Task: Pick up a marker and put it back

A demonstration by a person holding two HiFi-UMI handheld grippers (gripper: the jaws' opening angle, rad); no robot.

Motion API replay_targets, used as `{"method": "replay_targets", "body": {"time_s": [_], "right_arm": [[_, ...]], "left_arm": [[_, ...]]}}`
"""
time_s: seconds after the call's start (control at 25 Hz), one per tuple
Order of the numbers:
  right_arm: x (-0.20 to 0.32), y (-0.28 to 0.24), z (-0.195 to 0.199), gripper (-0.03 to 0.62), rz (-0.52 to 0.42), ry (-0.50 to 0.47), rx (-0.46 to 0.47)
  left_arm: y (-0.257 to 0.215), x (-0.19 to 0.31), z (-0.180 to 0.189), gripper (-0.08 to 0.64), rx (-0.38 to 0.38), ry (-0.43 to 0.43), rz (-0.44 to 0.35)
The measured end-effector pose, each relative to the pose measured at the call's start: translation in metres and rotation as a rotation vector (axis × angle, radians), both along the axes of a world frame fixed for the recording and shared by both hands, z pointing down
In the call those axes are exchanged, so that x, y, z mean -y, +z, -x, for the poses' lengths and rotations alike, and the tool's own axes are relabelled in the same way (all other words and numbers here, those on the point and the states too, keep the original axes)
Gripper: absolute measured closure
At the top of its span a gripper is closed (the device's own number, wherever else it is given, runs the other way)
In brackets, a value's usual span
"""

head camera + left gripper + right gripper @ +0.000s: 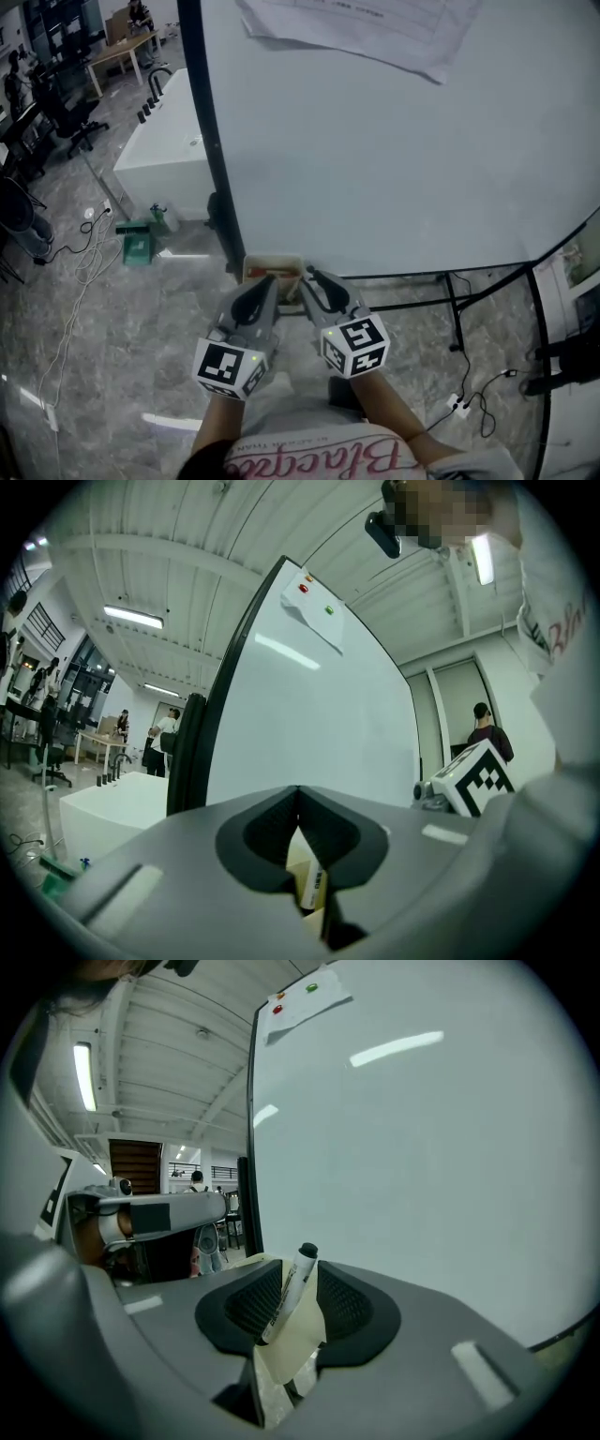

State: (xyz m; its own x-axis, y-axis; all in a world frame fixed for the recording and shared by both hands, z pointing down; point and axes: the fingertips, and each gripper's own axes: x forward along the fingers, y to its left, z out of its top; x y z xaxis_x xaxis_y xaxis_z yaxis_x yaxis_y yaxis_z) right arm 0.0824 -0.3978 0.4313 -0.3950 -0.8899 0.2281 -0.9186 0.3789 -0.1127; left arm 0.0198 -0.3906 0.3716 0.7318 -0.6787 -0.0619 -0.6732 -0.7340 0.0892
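A white marker with a black cap (286, 1302) stands tilted in a small beige box (291, 1344) at the foot of the whiteboard (422, 1147). My right gripper (298, 1277) is open, its two pads on either side of the marker with a gap showing. In the head view the box (272, 266) sits just ahead of both grippers. My left gripper (270, 286) is beside the right gripper (314, 279), at the box. The left gripper (298, 794) has its tips together; through the slot below them the box and a marker's label (315, 885) show.
A paper sheet (375, 28) is pinned high on the whiteboard, whose black frame post (211, 141) runs down to the box. A white table (164, 150), a green object (137, 246) and cables (80, 272) are on the floor at left. People stand far off.
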Motion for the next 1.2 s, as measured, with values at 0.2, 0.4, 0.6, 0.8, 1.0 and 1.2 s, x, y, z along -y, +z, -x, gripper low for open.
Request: {"method": "replay_targets", "body": {"time_s": [0.2, 0.4, 0.6, 0.8, 1.0, 1.2], "right_arm": [[0.012, 0.007, 0.004, 0.488, 0.019, -0.007, 0.005], [0.016, 0.003, 0.013, 0.501, 0.004, -0.042, 0.028], [0.014, -0.014, 0.014, 0.529, -0.049, -0.064, 0.038], [0.002, -0.052, 0.010, 0.531, -0.158, -0.077, 0.084], [-0.015, -0.093, 0.006, 0.531, -0.272, -0.092, 0.147], [-0.022, -0.112, 0.006, 0.531, -0.323, -0.101, 0.142]], "left_arm": [[0.002, 0.013, -0.005, 0.560, 0.000, 0.023, 0.003], [-0.002, 0.016, -0.007, 0.561, -0.013, 0.027, 0.005], [-0.009, 0.017, -0.004, 0.561, -0.024, 0.013, -0.011], [-0.019, 0.013, 0.000, 0.560, -0.039, -0.009, -0.042], [-0.034, 0.006, 0.002, 0.561, -0.057, -0.022, -0.087], [-0.042, 0.004, 0.004, 0.561, -0.062, -0.052, -0.114]]}}
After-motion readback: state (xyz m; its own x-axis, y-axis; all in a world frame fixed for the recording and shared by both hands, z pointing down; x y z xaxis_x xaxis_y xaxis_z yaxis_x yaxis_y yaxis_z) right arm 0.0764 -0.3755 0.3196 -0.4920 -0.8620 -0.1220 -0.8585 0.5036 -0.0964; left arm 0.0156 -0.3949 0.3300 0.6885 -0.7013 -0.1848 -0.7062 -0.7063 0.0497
